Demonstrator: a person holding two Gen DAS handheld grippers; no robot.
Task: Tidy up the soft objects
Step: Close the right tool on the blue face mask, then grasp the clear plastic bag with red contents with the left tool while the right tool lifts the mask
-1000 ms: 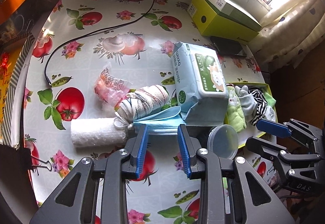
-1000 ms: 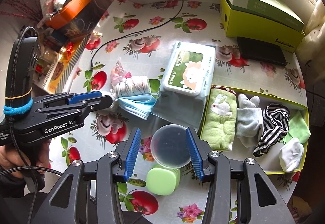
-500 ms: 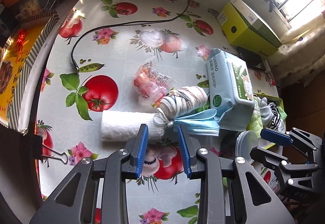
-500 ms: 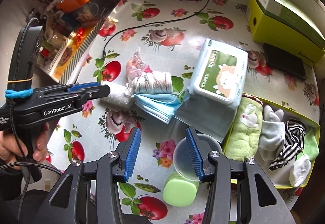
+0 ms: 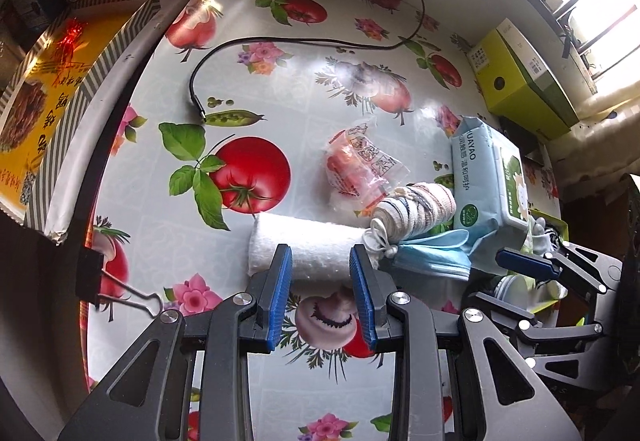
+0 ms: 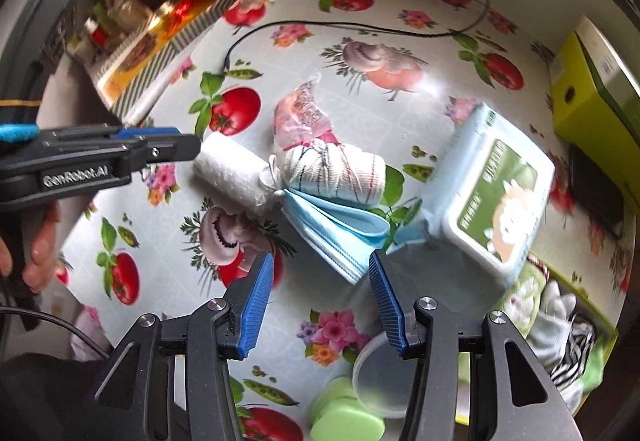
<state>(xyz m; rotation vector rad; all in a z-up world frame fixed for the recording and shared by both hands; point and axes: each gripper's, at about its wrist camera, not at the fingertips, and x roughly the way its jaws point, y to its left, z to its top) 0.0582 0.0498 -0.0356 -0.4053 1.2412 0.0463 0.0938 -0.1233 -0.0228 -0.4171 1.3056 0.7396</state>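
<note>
**Left gripper over the white towel roll, both grippers holding nothing**

We see the left gripper [image 5: 320,261] with its blue pads spread, poised at the near edge of the rolled white towel [image 5: 308,249]; whether the pads touch it we cannot tell, and nothing is clamped. We use the towel roll as our landmark on the fruit-print tablecloth [image 5: 240,81]. Touching its right end lies a striped cloth bundle [image 5: 416,209], tied at one end. Just behind the roll sits a pink plastic packet [image 5: 360,169]. Below the bundle, right of the roll, a folded blue face mask [image 6: 340,229] rests against the bundle. Further right stands a wet wipes pack [image 6: 492,201], and beyond it a yellow-green tray [image 6: 600,325] holding socks [image 6: 560,321] and a green bunny towel [image 6: 524,289]. The right gripper [image 6: 320,281] hangs with fingers released, well right of the roll, near the mask's edge, gripping nothing. A clear round lid [image 6: 380,377] and green container [image 6: 344,417] sit under it. A black cable [image 5: 300,41] runs far behind the roll.
</note>
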